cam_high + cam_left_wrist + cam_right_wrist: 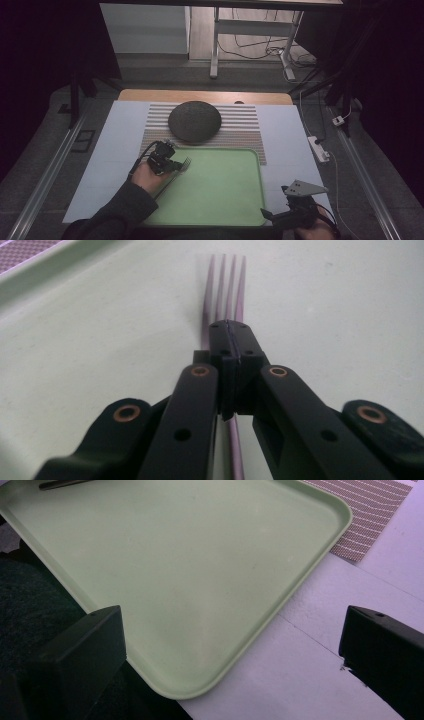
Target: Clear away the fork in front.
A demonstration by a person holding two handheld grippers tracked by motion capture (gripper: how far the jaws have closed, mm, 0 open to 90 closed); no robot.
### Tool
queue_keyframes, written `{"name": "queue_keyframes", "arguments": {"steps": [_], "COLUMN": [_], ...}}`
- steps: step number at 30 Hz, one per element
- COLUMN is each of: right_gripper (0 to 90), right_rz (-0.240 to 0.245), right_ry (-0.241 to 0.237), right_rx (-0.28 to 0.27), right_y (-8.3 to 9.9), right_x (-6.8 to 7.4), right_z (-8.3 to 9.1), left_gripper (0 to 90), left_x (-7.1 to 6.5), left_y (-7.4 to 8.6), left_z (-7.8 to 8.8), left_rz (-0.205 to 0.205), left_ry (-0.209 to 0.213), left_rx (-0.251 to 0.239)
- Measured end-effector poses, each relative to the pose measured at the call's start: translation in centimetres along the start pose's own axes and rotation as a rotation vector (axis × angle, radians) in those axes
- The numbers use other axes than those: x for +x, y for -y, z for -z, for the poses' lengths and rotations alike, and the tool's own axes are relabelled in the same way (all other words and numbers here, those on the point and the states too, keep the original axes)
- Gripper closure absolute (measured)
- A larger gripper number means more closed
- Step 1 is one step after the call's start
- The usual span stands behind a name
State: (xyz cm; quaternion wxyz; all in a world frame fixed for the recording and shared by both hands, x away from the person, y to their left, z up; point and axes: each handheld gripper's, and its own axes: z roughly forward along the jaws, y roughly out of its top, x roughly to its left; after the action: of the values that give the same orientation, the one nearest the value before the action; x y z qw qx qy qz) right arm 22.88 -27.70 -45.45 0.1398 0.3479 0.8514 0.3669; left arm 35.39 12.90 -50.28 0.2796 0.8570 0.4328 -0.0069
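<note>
Left gripper (pixel 228 332) view reveals the fork (pixel 225 280) clamped over the tray (pixel 100 340).

A slim metal fork (pixel 226 285) lies nearly level over the green tray (pixel 220 190), its neck pinched between the left gripper (pixel 227 335)'s closed jaws, four tines pointing straight ahead beyond them.

We count one fork (pixel 184 164), at 9 o'clock on the one green tray (pixel 225 200). One dark round plate (pixel 195 121) sits at 12 o'clock, upon one striped mat (pixel 245 131). We count two tongs: the left tongs (pixel 172 165) at 9 o'clock, the right tongs (pixel 272 216) at 5 o'clock. One white sheet (pixel 120 140) covers the tabletop (pixel 150 95).
</note>
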Motion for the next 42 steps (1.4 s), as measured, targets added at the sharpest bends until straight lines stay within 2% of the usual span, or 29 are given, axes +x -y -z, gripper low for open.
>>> {"name": "queue_keyframes", "arguments": {"steps": [3,5,11,13,16,18,23,32,42], "right_gripper": [0.0,0.0,0.0,0.0,0.0,0.0,0.0,0.0,0.0], "right_rz": [0.001,0.003,0.007,0.009,0.011,0.011,0.019,0.021,0.016], "right_ry": [-0.009,-0.011,-0.013,-0.018,-0.017,-0.021,-0.022,-0.025,-0.032], "right_rx": [0.005,0.010,0.013,0.011,0.016,0.015,0.025,0.032,0.031], "right_y": [0.0,0.0,0.0,0.0,0.0,0.0,-0.1,-0.1,-0.1], "right_x": [0.0,0.0,0.0,0.0,0.0,0.0,0.1,0.0,0.0], "right_z": [-0.1,-0.1,-0.1,-0.1,-0.1,-0.1,-0.2,-0.3,-0.3], "left_gripper": [88.8,88.8,88.8,88.8,88.8,88.8,88.8,88.7,88.7], "left_x": [-0.5,-1.0,-1.7,-1.6,-1.4,-0.9,0.5,3.1,4.6], "left_y": [-0.2,-0.3,-0.2,-0.2,-0.2,-0.1,0.1,0.8,1.4], "left_z": [-0.1,-0.5,-2.2,-2.2,-2.1,-2.0,-1.5,-0.3,0.5], "left_rz": [-0.028,-0.046,-0.063,-0.063,-0.067,-0.046,-0.004,0.073,0.117], "left_ry": [0.052,0.069,0.019,0.017,-0.014,-0.008,-0.045,-0.070,-0.086], "left_rx": [-0.031,-0.025,0.037,0.028,0.019,0.016,0.010,0.014,0.021]}}
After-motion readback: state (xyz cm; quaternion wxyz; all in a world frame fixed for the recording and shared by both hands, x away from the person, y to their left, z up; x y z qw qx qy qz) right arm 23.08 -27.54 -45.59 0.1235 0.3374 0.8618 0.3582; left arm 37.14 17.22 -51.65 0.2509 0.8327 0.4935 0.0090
